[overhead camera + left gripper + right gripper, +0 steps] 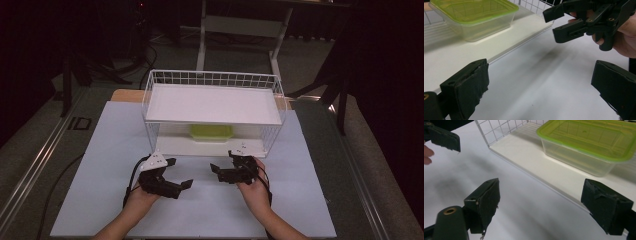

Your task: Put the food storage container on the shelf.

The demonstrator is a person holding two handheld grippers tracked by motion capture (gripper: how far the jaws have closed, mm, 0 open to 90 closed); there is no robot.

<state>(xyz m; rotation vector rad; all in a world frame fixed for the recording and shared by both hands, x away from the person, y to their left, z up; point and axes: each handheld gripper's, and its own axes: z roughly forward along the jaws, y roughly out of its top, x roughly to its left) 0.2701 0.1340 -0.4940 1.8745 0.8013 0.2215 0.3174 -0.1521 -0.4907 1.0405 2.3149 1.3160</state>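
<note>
Container: the green-lidded plastic container (211, 132) sat on the lower shelf (175, 146) of the white wire rack (214, 78), lid on, upright.
Container and jaws: it lay beyond both grippers, apart from them, touched by neither.
Right gripper (223, 172): jaws stood wide apart with nothing between them, on the table in front of the rack's lower shelf.
Left gripper (181, 174): jaws likewise wide, holding nothing.
Hands: both forearms came in from the near edge; the grippers hung low over the white table (100, 150), tips angled toward each other.
</note>
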